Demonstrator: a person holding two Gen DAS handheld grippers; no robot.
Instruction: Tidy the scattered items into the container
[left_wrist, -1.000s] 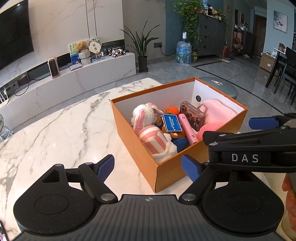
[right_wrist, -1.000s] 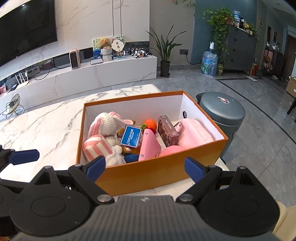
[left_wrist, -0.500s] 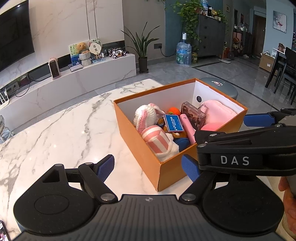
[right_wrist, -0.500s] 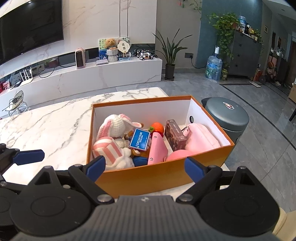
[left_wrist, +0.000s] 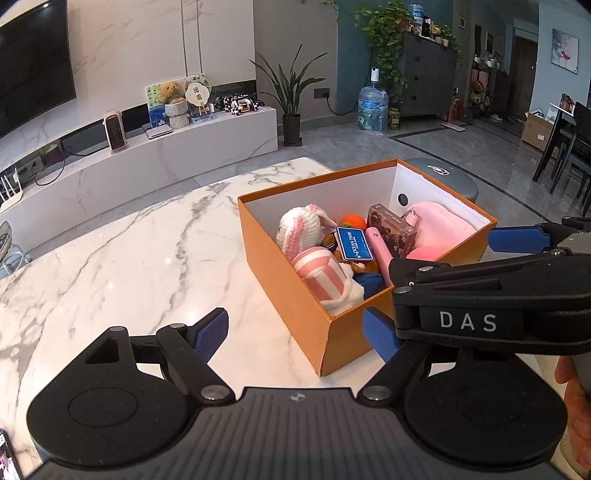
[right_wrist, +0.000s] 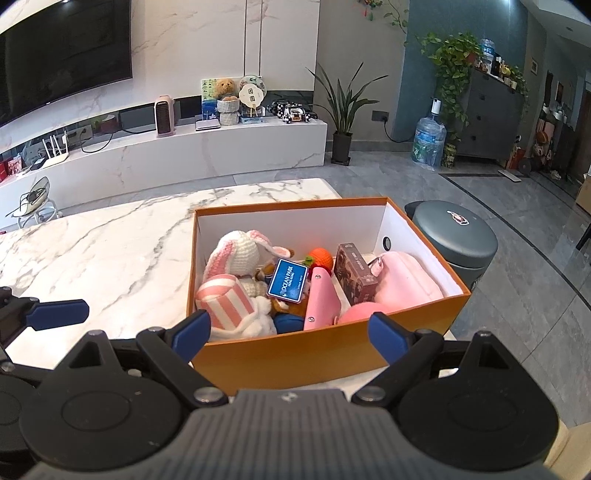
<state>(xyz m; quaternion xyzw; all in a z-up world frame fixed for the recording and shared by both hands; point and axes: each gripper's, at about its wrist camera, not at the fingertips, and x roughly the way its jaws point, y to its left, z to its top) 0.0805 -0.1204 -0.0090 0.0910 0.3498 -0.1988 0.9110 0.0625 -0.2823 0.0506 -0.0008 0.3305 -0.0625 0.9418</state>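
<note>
An orange cardboard box (left_wrist: 288, 295) (right_wrist: 332, 354) stands on the marble table. Inside lie a knitted bunny (right_wrist: 240, 254), a pink-striped soft item (right_wrist: 225, 302), a blue card (right_wrist: 288, 282), an orange ball (right_wrist: 320, 256), a brown packet (right_wrist: 354, 273), a pink tube (right_wrist: 321, 299) and a pink pouch (right_wrist: 406, 284). My left gripper (left_wrist: 295, 332) hangs open over the table by the box's near corner. My right gripper (right_wrist: 289, 334) is open in front of the box's long wall, and its black body (left_wrist: 469, 321) crosses the left wrist view. Neither holds anything.
A grey round bin (right_wrist: 454, 236) stands on the floor just past the box's right end. The marble tabletop (left_wrist: 129, 258) stretches left of the box. A person's hand (left_wrist: 569, 384) shows at the right edge. A white TV console lines the far wall.
The box has drifted slightly rightward in both views as the cameras shifted a little. Both grippers stay open, and nothing was picked up or released.
</note>
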